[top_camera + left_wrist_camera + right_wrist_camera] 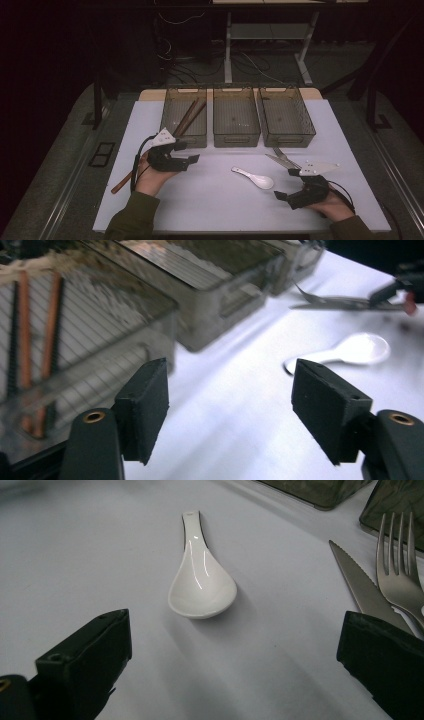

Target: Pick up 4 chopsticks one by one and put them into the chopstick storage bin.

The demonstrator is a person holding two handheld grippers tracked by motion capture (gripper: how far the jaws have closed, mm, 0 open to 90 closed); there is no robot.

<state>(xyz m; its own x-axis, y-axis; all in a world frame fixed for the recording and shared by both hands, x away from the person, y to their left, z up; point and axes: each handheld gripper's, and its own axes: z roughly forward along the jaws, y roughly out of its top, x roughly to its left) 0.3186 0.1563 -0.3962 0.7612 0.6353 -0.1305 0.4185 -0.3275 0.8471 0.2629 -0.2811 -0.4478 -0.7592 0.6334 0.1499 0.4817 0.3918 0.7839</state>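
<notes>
White spoon (255, 178) lying at centre of the high view between both grippers — left gripper (192, 159), jaws spread and empty, should descend square over the narrow handle, while right gripper (281, 196), likewise spread and empty, keeps clear of knife (276, 160) and fork (400, 565).

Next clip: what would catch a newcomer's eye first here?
Probably the white spoon, bright on the white table between the two open grippers. Behind it stand three mesh bins in a row, the leftmost holding brown chopsticks. A knife and fork lie beside the right gripper.
</notes>
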